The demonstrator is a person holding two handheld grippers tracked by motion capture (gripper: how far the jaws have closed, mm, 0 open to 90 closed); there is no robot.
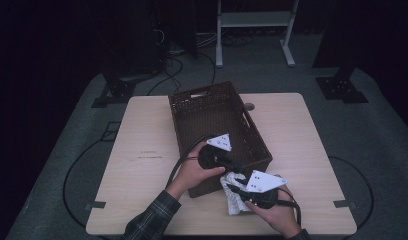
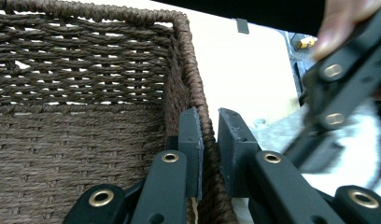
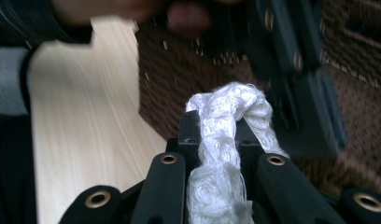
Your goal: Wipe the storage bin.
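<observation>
Pale table (image 1: pixel 142 150), wicker basket (image 1: pixel 202 107) wall between cloth (image 1: pixel 233 202), interior.

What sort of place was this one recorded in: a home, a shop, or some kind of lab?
Most likely a lab or recording studio, not a home. A lone pale wooden table stands on grey floor with cables trailing across it, dark stand bases at the edges and a white metal frame behind, all against black surroundings.
</observation>
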